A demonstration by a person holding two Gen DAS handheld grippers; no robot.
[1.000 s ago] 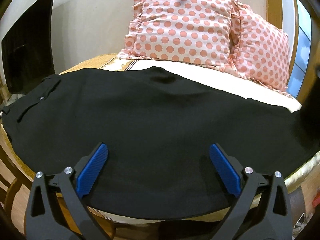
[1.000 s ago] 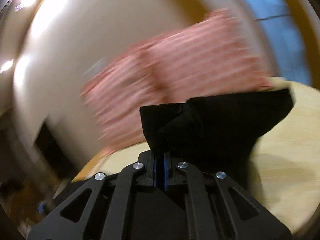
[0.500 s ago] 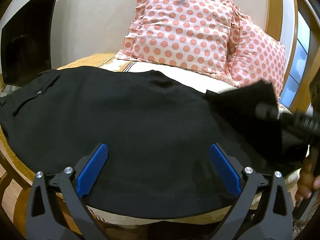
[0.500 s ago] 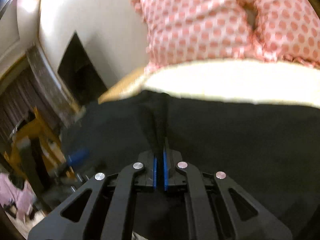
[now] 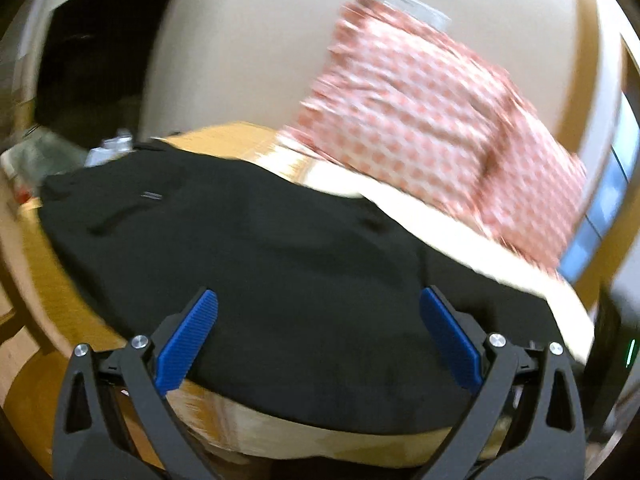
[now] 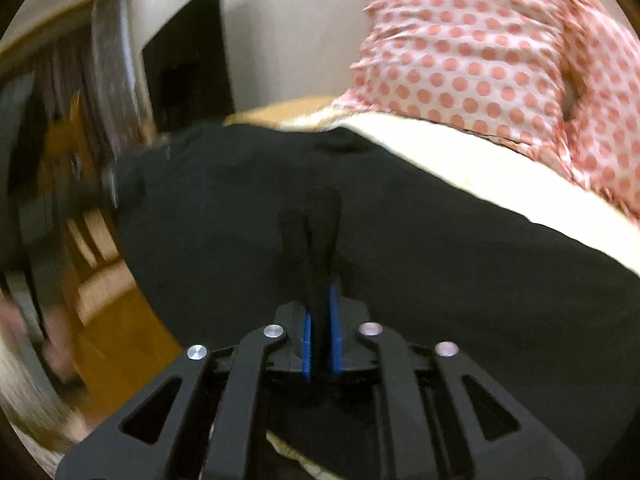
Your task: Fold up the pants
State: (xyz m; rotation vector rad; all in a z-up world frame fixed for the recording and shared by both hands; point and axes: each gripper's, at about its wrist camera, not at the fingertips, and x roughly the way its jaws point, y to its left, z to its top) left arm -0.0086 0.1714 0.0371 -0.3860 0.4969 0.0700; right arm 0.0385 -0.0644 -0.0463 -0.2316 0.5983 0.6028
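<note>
Black pants lie spread on the bed. Left tool spread wide, holding nothing. Right tool pinches a pants fold at 12 o'clock.

Ahead of my left gripper, spread wide, the black pants lay flat and low, so I had open room to pass over them. Beyond, the polka-dot pillows blocked the far right. My right gripper, clamped on a raised fold, faced those pillows too.
</note>
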